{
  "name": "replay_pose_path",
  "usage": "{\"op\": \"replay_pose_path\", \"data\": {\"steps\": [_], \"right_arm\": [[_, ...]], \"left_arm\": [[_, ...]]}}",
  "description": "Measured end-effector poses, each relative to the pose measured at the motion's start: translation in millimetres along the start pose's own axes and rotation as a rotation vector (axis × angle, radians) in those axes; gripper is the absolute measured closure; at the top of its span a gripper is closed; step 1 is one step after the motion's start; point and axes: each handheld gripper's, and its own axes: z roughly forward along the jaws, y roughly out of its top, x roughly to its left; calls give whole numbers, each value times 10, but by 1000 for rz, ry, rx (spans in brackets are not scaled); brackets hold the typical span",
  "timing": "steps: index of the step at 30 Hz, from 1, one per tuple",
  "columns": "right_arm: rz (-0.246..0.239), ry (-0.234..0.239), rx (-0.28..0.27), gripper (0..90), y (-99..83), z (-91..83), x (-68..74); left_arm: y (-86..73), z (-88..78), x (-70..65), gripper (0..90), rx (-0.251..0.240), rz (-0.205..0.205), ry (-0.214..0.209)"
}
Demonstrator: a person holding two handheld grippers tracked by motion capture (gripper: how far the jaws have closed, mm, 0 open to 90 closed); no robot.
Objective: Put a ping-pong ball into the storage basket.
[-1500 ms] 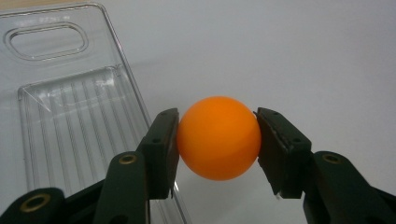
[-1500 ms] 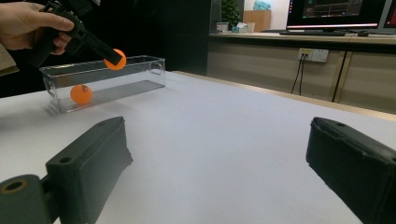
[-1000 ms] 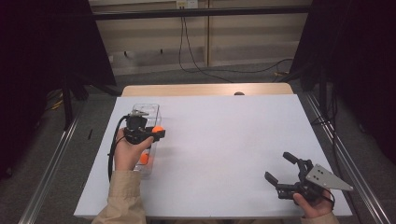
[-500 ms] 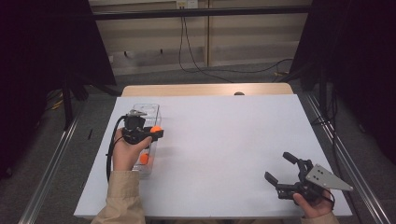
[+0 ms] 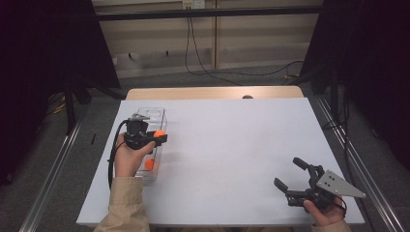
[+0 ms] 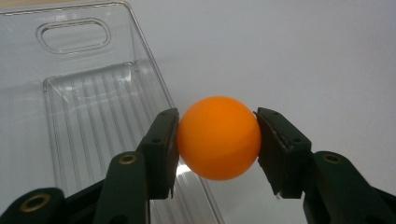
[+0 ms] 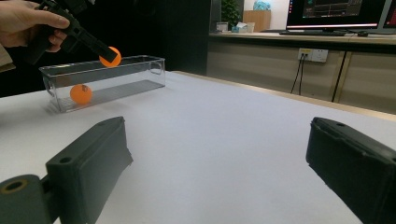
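White worktop, dark room behind. Left gripper jaws clamped on orange ball above right rim of clear bin, 9 o'clock. Second ball inside. Right gripper jaws apart, idle, 4 o'clock. Risk: smooth ball slips, bounces off rim, rolls across worktop.

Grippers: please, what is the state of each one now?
Left gripper: closed on an orange ball, above the clear plastic bin.
Right gripper: open, holding nothing.

smooth round orange plastic ball | clamped between left tool's jaws | raised over clear ribbed plastic bin's rim
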Motion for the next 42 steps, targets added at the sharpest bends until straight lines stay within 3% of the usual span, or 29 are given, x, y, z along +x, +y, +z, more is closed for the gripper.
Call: {"op": "replay_pose_path", "data": {"steps": [42], "right_arm": [[-1, 1, 1, 50, 1, -1, 2]], "left_arm": [[-54, -139, 161, 509, -27, -41, 37]]}}
